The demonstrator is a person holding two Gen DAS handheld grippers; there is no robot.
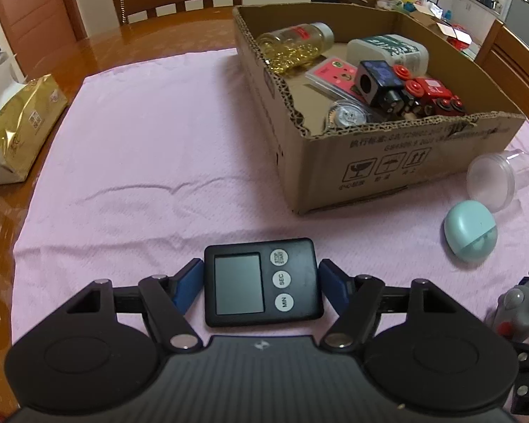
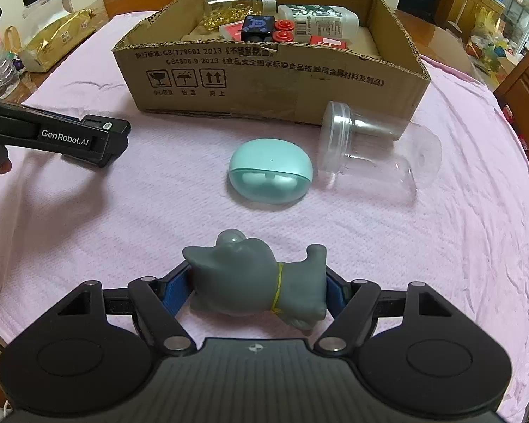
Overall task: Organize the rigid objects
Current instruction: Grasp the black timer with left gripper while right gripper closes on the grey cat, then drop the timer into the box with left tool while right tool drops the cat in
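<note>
In the left wrist view the left gripper (image 1: 261, 283) is clamped on the black timer (image 1: 262, 282) over the pink cloth (image 1: 141, 148), near the box (image 1: 398, 151), and in the right wrist view the right gripper (image 2: 255, 289) is clamped on the grey toy (image 2: 257, 282), with the earbud case (image 2: 271, 172) and clear jar (image 2: 377, 151) lying before the box.

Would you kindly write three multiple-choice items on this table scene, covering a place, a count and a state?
1. Where does the clear plastic jar lie?
A. inside the box
B. on the pink cloth beside the cardboard box
C. on a chair

2. How many round buttons does the black timer show?
A. one
B. three
C. five

3. What does the right hand-held gripper have between its fingers?
A. the grey toy animal
B. the mint earbud case
C. nothing

Answers: B, the jar is tipped on the cloth; B, STOP/START, SEC, MIN; A, the pads flank the toy.
</note>
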